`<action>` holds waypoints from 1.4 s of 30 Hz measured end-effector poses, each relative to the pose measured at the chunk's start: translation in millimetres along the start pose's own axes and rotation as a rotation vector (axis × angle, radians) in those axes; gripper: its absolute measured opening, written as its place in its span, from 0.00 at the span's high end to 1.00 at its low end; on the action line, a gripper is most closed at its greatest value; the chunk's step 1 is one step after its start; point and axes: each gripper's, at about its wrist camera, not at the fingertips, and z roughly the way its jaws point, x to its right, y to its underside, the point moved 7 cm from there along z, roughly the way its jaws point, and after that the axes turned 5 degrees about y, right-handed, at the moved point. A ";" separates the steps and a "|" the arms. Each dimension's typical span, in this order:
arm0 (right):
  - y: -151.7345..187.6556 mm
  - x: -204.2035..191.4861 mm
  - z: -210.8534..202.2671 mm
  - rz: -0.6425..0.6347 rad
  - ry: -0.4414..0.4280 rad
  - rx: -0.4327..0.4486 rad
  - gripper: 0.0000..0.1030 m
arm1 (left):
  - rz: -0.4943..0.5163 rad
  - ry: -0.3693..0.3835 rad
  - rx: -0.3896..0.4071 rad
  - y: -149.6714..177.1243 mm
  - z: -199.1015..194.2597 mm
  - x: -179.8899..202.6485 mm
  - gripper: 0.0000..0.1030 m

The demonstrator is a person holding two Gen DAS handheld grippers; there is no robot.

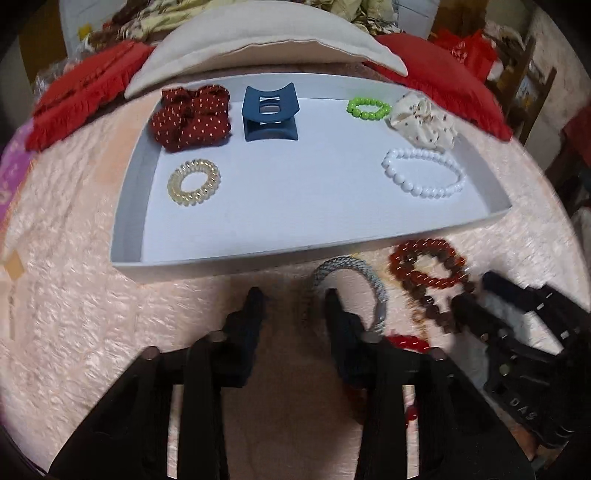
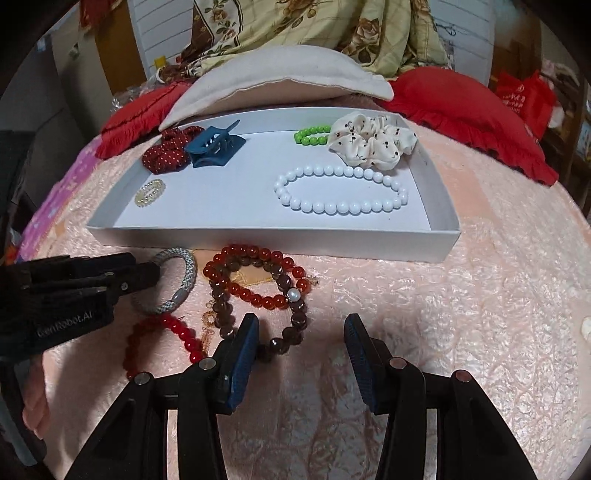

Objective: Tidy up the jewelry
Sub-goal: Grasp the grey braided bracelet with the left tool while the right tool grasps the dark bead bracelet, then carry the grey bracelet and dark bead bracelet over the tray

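A white tray (image 1: 129, 206) (image 2: 258, 236) on the pink bedspread holds a red dotted scrunchie (image 1: 192, 118), a blue claw clip (image 1: 269, 114), a green bead bracelet (image 1: 368, 108), a cream scrunchie (image 2: 373, 142), a white bead bracelet (image 2: 341, 190) and a clear spiral hair tie (image 1: 194, 182). In front of the tray lie a grey woven bracelet (image 2: 179, 280), an orange-red bead bracelet (image 2: 258, 280), a brown bead bracelet (image 2: 291, 321) and a red bead bracelet (image 2: 162, 343). My left gripper (image 1: 293, 295) is open, its right finger inside the grey bracelet's loop. My right gripper (image 2: 301, 325) is open beside the brown bracelet.
A beige cushion (image 2: 280, 81) and red pillows (image 2: 461, 107) lie behind the tray. A floral quilt (image 2: 314, 29) is piled further back. A purple cloth (image 2: 55, 206) lies at the bed's left edge.
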 end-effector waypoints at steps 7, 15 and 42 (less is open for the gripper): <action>11.3 13.4 -5.8 -0.025 0.106 -0.014 0.55 | -0.016 -0.012 -0.016 23.4 -13.3 -15.2 0.92; 55.1 66.5 -38.3 -0.016 0.219 -0.040 0.55 | -0.089 0.046 -0.019 86.3 -52.0 -39.7 0.93; 39.6 74.9 -104.7 0.124 0.064 0.162 0.92 | -0.130 0.052 0.139 83.8 -120.5 -33.9 0.94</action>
